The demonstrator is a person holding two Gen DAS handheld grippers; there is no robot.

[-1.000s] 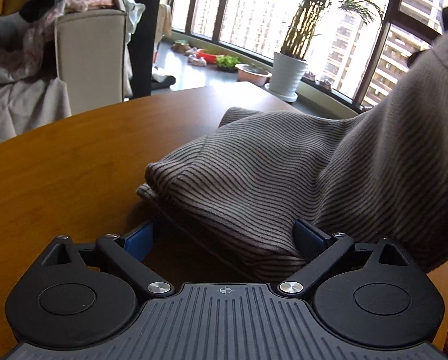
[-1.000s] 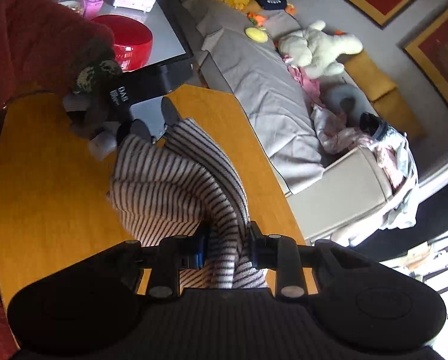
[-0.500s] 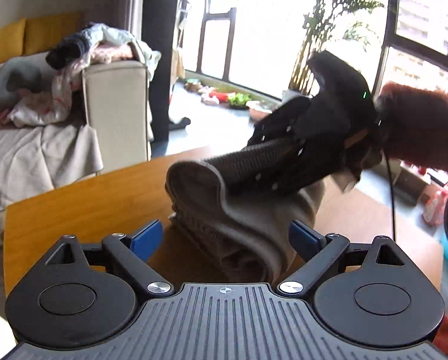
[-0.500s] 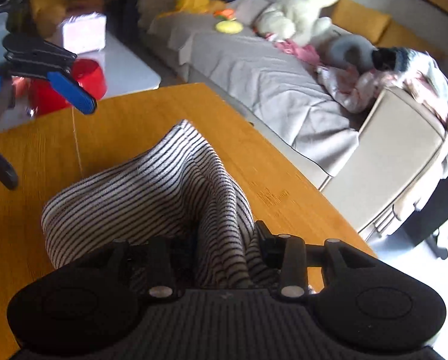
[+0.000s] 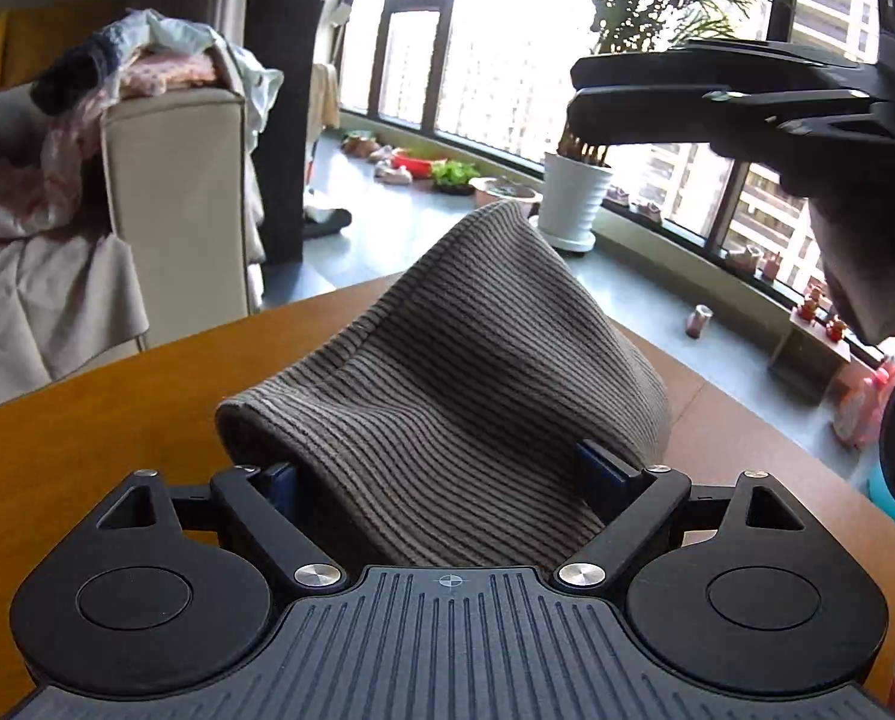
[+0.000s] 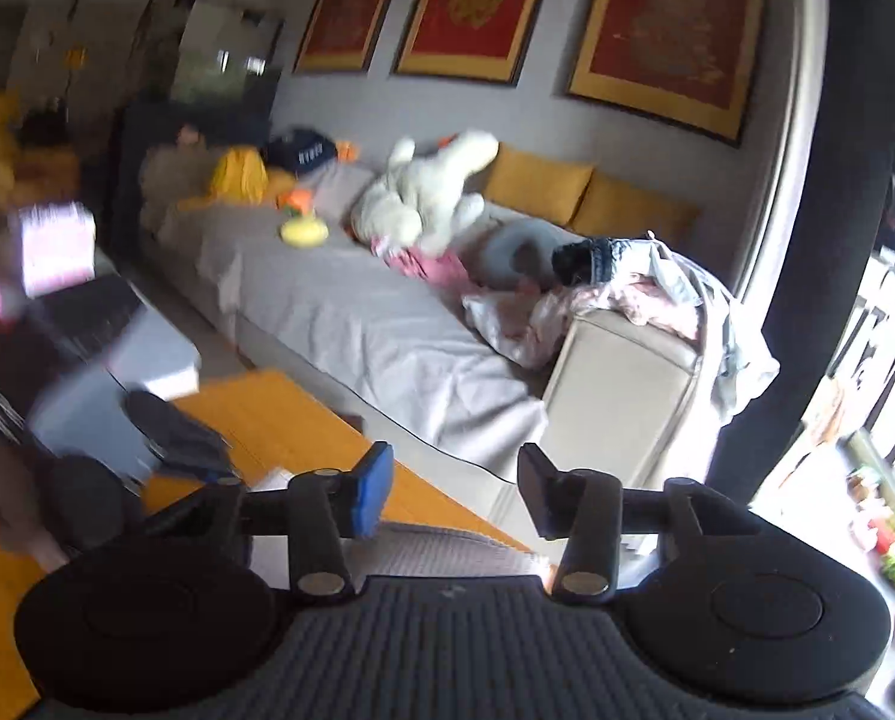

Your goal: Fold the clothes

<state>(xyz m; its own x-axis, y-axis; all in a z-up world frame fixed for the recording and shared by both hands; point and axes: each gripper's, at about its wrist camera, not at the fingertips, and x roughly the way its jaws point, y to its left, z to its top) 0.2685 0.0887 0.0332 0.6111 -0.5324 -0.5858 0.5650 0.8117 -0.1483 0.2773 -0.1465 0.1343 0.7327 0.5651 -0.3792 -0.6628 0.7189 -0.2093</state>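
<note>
The right tongs [image 6: 453,495], which half a second earlier pinched the brown-and-grey striped knit garment [image 5: 447,396], had let go and stood spread above it, leaving it heaped on the orange wooden worktop [image 5: 87,414] between the left tongs' [image 5: 444,480] spread blue pads, so that fold looked placed

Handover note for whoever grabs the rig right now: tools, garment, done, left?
Left tool: fingers wide apart with the striped garment bunched between them; whether the pads actually pinch the cloth cannot be told.
Right tool: open and empty, lifted above the garment, which shows only as a strip under its fingers.
Garment: heaped in a tall mound on the wooden table, not flat.
Done: the cloth is doubled over on itself, roughly.
Left: lay it down, flatten it, finish the fold and square the edges.
</note>
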